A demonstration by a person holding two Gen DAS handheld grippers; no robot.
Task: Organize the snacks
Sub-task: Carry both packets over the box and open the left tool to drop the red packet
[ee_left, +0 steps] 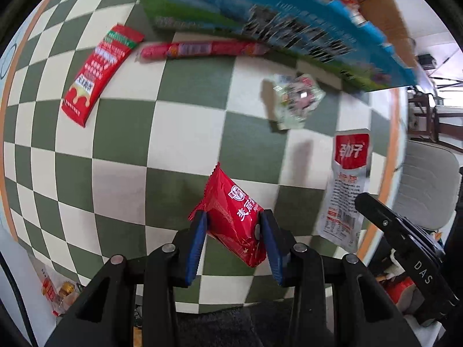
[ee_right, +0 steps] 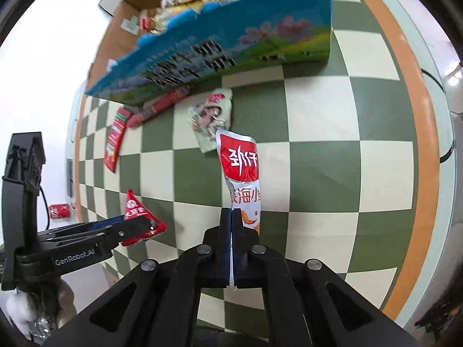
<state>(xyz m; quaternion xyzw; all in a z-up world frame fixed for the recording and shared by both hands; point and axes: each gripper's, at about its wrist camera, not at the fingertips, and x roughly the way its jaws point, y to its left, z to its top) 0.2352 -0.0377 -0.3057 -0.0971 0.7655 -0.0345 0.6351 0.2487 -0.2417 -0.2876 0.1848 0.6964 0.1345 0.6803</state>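
Both claws are loaded: the left gripper [ee_left: 233, 225] pinches a red packet [ee_left: 234, 217], the right gripper [ee_right: 232, 222] is clamped tight on a white pouch [ee_right: 241, 173]. The box [ee_right: 220, 46] at the table's [ee_right: 347, 173] far edge holds some snacks; three lie beside it.

I see a red pouch [ee_left: 234, 219] and a white-and-red packet [ee_right: 241, 173] lifted above the counter [ee_left: 130, 144]; red bar [ee_left: 98, 72], pink sausage [ee_left: 199, 49] and pale packet [ee_left: 295, 98] lie beside the blue box [ee_left: 260, 20].
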